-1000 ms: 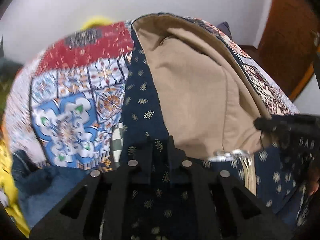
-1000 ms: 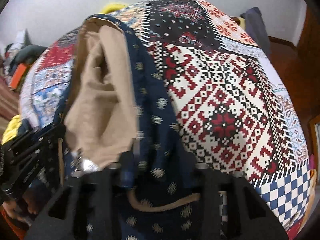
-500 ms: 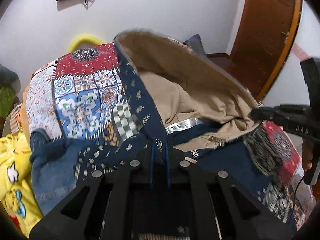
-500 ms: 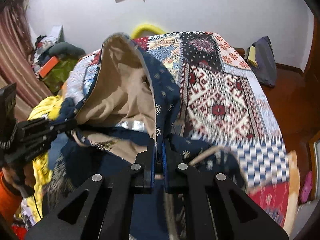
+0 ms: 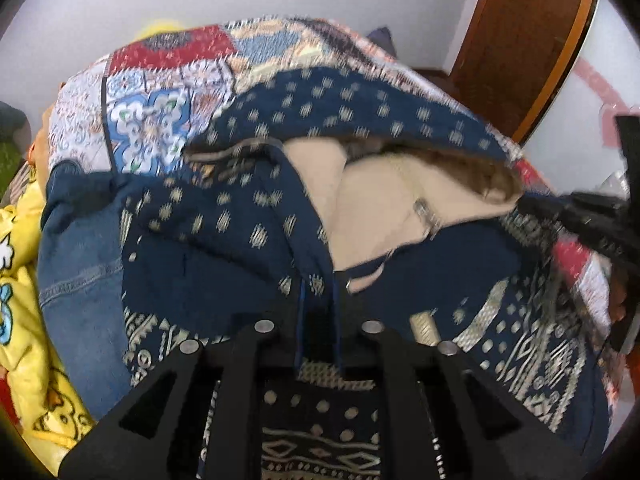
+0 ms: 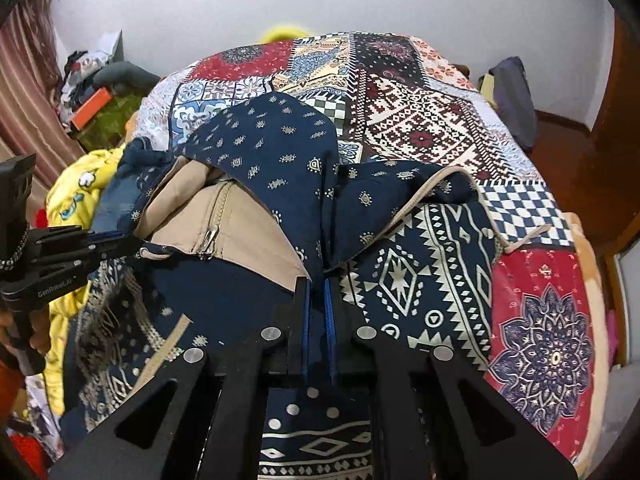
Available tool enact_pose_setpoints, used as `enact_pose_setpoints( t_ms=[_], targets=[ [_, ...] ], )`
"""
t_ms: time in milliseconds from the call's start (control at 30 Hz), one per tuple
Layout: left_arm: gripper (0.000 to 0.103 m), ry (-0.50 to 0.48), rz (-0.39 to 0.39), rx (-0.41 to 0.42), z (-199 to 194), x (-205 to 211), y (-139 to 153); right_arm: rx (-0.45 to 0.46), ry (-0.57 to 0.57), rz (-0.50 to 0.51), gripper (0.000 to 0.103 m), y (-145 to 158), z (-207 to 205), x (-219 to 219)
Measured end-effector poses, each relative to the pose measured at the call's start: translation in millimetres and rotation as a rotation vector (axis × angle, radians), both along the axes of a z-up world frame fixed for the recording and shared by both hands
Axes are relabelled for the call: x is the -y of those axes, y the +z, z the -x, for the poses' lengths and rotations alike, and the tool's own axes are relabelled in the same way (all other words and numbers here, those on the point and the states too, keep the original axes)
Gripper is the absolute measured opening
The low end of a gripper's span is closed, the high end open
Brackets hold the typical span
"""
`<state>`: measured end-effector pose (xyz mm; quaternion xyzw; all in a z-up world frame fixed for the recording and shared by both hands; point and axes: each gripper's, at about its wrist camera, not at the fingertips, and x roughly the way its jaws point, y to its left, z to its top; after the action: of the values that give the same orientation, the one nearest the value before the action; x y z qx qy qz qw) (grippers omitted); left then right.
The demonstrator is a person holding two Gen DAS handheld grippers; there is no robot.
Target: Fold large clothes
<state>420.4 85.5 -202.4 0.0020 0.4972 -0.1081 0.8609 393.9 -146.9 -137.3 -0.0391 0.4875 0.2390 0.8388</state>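
Observation:
A large navy patterned garment point(image 5: 240, 216) with a beige lining point(image 5: 372, 200) lies bunched on a patchwork bedspread point(image 5: 152, 120). My left gripper point(image 5: 319, 280) has a navy hem between its jaws, which are opening. In this view my right gripper point(image 5: 532, 204) grips the garment's edge at the far right. In the right wrist view, my right gripper point(image 6: 318, 280) is shut on a fold of the garment point(image 6: 280, 140). The upper flap lies navy side up over the lining point(image 6: 240, 232) and its zip. My left gripper point(image 6: 124, 238) pinches the left edge.
Blue jeans point(image 5: 76, 264) and a yellow printed blanket point(image 5: 24, 320) lie at the bed's left side. A wooden door point(image 5: 520, 40) stands at the right. A dark bag point(image 6: 516, 96) sits beyond the bedspread point(image 6: 420, 120), with clutter point(image 6: 92, 100) by the curtain.
The lifted flap, which showed its beige lining, has come down navy side up over the garment. Both grippers have moved with the cloth. The left jaws stand a little wider.

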Motion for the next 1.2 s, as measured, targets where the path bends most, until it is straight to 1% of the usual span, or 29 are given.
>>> enact_pose_setpoints(
  t_ms=[67, 100, 133, 200, 233, 300, 333, 367, 400, 467, 567, 667, 767, 833, 900, 1000, 1033, 1067, 1100, 1133, 1167, 1200],
  targets=[
    [0.036, -0.001, -0.011, -0.014, 4, -1, -2, 0.030, 0.004, 0.044, 0.012, 6, 3, -4],
    [0.040, 0.000, -0.014, -0.009, 5, -3, -1, 0.040, 0.011, 0.061, 0.023, 9, 5, -6],
    [0.043, 0.003, -0.012, 0.001, 7, -5, 2, 0.056, 0.020, 0.073, 0.038, 13, 8, -8],
    [0.043, 0.018, 0.034, 0.010, 6, -12, 10, 0.119, 0.030, 0.077, 0.050, 24, 12, -12],
    [0.043, 0.028, 0.069, 0.011, 4, -17, 15, 0.148, 0.034, 0.073, 0.051, 28, 14, -13],
    [0.044, 0.053, 0.103, 0.031, -1, -24, 24, 0.182, 0.041, 0.065, 0.054, 36, 14, -17],
    [0.046, 0.062, 0.106, 0.046, -5, -26, 29, 0.188, 0.044, 0.060, 0.057, 38, 12, -21],
    [0.049, 0.070, 0.105, 0.056, -10, -28, 31, 0.189, 0.048, 0.055, 0.058, 39, 8, -25],
    [0.050, 0.079, 0.103, 0.063, -16, -30, 32, 0.189, 0.053, 0.053, 0.059, 39, 4, -29],
    [0.050, 0.089, 0.106, 0.059, -30, -32, 31, 0.176, 0.069, 0.076, 0.059, 34, -7, -44],
    [0.050, 0.087, 0.115, 0.017, -56, -36, 18, 0.140, 0.096, 0.103, 0.059, 19, -18, -61],
    [0.050, 0.100, 0.105, -0.003, -73, -37, 5, 0.144, 0.105, 0.129, 0.059, 6, -27, -70],
    [0.050, 0.121, 0.138, -0.017, -89, -42, -6, 0.154, 0.108, 0.167, 0.059, -4, -41, -81],
    [0.050, 0.136, 0.168, -0.027, -98, -43, -15, 0.141, 0.109, 0.192, 0.059, -11, -53, -89],
    [0.049, 0.151, 0.185, -0.035, -106, -44, -23, 0.140, 0.109, 0.194, 0.059, -14, -62, -95],
    [0.041, 0.167, 0.224, -0.047, -118, -45, -31, 0.151, 0.104, 0.206, 0.059, -17, -76, -104],
    [0.034, 0.175, 0.237, -0.050, -122, -46, -33, 0.152, 0.101, 0.204, 0.059, -18, -80, -106],
    [0.022, 0.176, 0.252, -0.050, -125, -46, -35, 0.154, 0.097, 0.204, 0.059, -19, -84, -108],
    [0.019, 0.178, 0.266, -0.050, -127, -46, -37, 0.156, 0.095, 0.205, 0.051, -19, -88, -110],
    [0.014, 0.187, 0.254, -0.046, -129, -46, -38, 0.144, 0.101, 0.204, 0.043, -21, -91, -114],
    [0.009, 0.197, 0.235, -0.044, -130, -45, -39, 0.129, 0.104, 0.202, 0.040, -21, -94, -115],
    [0.008, 0.203, 0.223, -0.044, -131, -44, -38, 0.115, 0.104, 0.197, 0.038, -21, -95, -116]
  ],
)
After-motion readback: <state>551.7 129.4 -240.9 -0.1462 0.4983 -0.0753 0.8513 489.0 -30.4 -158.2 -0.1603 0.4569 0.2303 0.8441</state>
